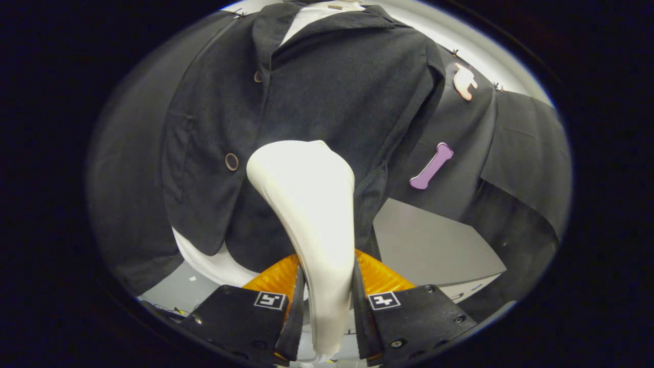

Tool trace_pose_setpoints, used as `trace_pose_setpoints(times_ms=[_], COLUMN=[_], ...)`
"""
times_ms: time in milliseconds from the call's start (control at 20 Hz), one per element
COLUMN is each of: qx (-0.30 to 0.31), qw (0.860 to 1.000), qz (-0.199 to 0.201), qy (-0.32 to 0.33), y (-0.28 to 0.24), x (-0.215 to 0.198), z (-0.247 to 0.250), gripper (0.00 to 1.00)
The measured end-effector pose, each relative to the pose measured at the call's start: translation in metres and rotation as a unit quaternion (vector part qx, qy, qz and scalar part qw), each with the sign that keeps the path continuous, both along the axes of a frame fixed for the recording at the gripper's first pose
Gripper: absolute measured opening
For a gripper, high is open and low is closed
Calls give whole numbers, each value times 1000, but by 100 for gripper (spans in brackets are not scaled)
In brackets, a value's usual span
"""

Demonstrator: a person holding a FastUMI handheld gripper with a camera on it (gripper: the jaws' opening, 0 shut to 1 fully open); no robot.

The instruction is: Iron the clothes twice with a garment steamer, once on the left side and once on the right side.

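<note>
Between the two fingers of the hand-held gripper (327, 306) stands one garment steamer (306, 204), its narrow white handle pinched from both sides so that the fingers are clamped on it. It is smooth, glossy and off-white, slim where the fingers press it and widening upward into a broad rounded head that leans slightly to the left. The head lies against, or just in front of, the lower front of the garment beyond; whether it touches the cloth cannot be told.

Beyond the fingers hangs one dark jacket (327, 97), charcoal with a fine ribbed weave, its collar turned down and its front closed. Two round buttons show on it: one button (231, 162) just left of the steamer head, and a smaller upper button (257, 76) near the collar. One white shirt (214, 263) is worn under the jacket, seen at the neck and again as a hem below the jacket's lower left edge.

Right of the jacket, part of a grey desk (434, 245) shows past the right finger, well beyond the gripper.
</note>
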State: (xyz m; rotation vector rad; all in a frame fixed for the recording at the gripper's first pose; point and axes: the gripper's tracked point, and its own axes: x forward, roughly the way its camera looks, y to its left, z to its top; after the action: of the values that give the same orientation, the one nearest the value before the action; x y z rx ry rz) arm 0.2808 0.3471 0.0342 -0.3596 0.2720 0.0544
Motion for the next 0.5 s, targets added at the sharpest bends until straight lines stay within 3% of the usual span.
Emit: trace_pose_setpoints(times_ms=[300,500], qx=[25,32], qw=[999,998], qz=[24,17], qy=[17,42], y=[8,3], x=[-6,-5], z=[-18,-41], gripper=[45,46])
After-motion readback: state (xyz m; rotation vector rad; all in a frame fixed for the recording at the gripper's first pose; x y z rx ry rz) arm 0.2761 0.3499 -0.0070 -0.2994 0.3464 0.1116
